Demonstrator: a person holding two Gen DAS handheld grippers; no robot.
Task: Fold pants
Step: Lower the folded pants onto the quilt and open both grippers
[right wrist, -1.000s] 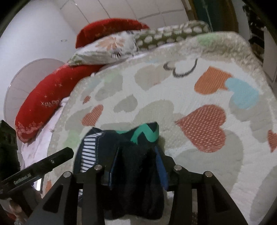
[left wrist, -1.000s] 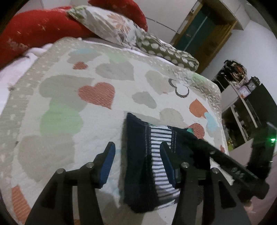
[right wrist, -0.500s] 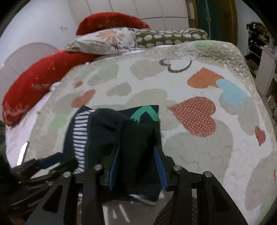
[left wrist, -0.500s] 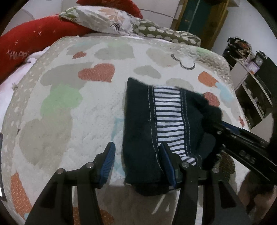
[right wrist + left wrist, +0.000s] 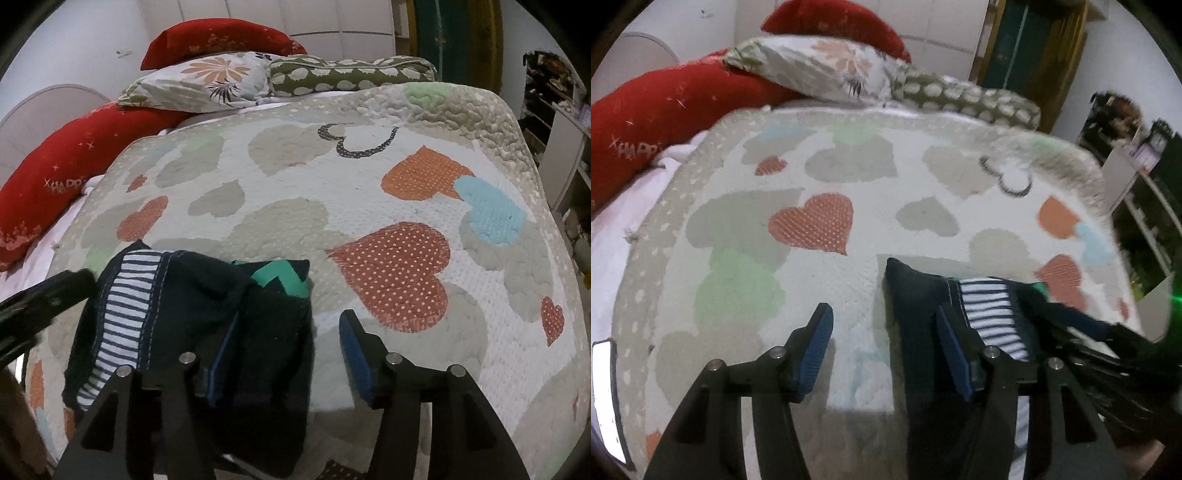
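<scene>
My left tongs and right tongs, jaws just spread and gripping nothing, flank the folded dark pants on the bed, pointing along their length.

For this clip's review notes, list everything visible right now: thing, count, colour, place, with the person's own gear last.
pants: one, dark navy with a striped white panel and a green zigzag, folded on the quilt's near edge.
quilt: one, white with grey, orange, blue and green hearts, covering the bed.
red cushions: two, at the bed's far left.
floral pillow: one, pale with an orange flower, at the head.
spotted pillow: one, olive with white spots, beside the floral one.
shelves: cluttered, right of the bed.
left gripper: black, blue pads, jaws just opened, right pad over the pants.
right gripper: black, blue pads, jaws just opened, pants edge between them.
</scene>
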